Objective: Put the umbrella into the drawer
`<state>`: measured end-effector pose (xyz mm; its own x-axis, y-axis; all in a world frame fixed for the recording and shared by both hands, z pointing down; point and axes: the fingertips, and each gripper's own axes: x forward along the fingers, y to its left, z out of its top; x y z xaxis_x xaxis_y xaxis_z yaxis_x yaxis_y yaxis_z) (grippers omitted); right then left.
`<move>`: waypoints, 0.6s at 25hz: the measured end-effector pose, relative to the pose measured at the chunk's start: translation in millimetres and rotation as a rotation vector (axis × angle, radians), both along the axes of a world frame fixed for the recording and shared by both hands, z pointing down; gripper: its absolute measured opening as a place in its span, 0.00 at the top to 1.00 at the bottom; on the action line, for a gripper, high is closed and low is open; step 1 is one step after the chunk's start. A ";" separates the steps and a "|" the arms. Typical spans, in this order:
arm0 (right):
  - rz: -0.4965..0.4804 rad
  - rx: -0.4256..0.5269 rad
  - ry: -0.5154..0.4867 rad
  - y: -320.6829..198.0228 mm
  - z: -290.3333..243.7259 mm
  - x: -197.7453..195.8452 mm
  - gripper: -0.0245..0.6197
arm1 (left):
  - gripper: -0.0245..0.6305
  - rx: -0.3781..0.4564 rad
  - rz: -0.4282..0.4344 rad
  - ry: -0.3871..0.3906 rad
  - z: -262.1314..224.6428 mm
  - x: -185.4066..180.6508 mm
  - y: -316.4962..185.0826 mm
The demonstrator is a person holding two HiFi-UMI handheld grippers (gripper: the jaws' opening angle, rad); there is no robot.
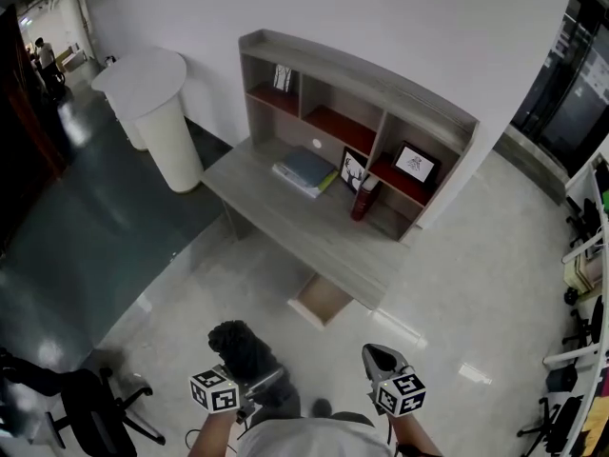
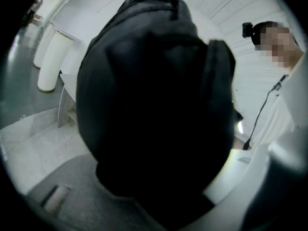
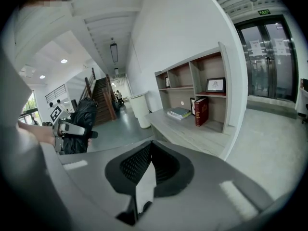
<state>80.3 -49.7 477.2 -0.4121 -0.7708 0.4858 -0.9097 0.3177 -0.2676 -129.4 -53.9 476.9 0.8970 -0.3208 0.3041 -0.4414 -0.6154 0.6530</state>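
Note:
A black folded umbrella (image 1: 242, 347) is clamped in my left gripper (image 1: 257, 379), low in the head view. Its dark fabric (image 2: 154, 95) fills the left gripper view and hides the jaws there. The right gripper view shows the same umbrella (image 3: 84, 117) in the left gripper (image 3: 72, 130) at its left edge. My right gripper (image 1: 380, 357) is beside it, shut and holding nothing, with its ribbed pads (image 3: 137, 163) meeting at the tips. Ahead stands a grey desk (image 1: 276, 219) with a small drawer (image 1: 322, 301) pulled open under its front edge. Both grippers are well short of the drawer.
A shelf unit (image 1: 381, 93) stands on the desk with a stack of books (image 1: 306, 171), a red book (image 1: 363, 198) and framed pictures (image 1: 415, 164). A white round pedestal table (image 1: 160, 103) stands left of the desk. A black office chair (image 1: 86, 409) is at lower left.

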 end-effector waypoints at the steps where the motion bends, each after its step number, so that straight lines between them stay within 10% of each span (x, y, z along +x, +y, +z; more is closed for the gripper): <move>1: 0.010 -0.002 0.003 -5.4 0.5 -1.7 0.95 | 0.56 -0.002 0.012 0.002 2.1 -1.1 -7.7; 15: 0.190 -0.034 -0.026 -45.3 16.7 -23.1 0.95 | 0.56 -0.047 0.204 0.015 25.7 -8.8 -68.6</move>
